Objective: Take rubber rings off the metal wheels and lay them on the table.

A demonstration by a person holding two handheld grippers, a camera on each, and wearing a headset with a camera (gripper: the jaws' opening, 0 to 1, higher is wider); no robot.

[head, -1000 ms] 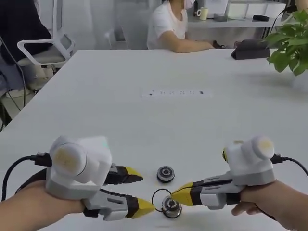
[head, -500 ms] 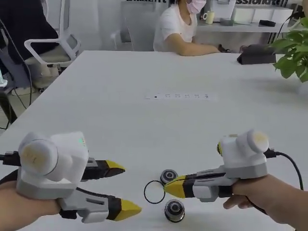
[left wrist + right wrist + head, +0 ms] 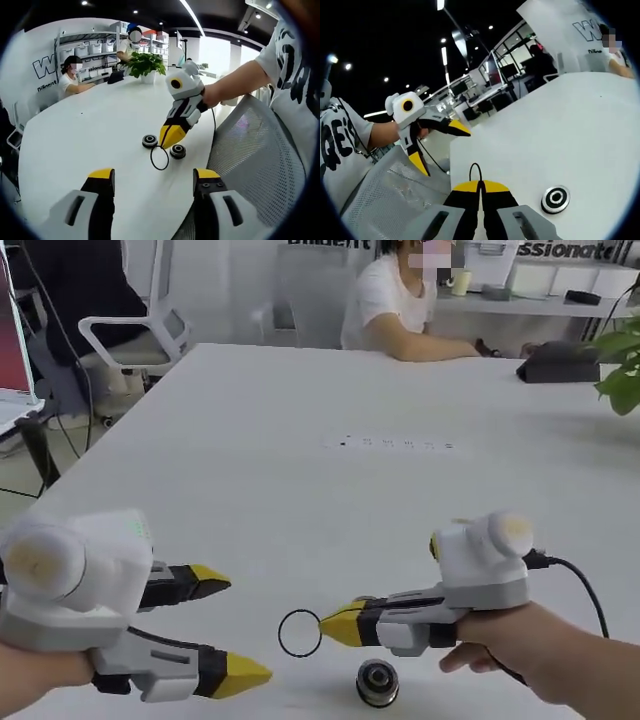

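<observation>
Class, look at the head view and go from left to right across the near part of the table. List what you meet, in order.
left gripper → rubber ring → metal wheel → person's right hand

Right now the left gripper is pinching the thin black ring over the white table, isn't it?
No, the right gripper is pinching the rubber ring; the right gripper view shows its jaws shut on it. The left gripper is open, holding nothing.
</observation>
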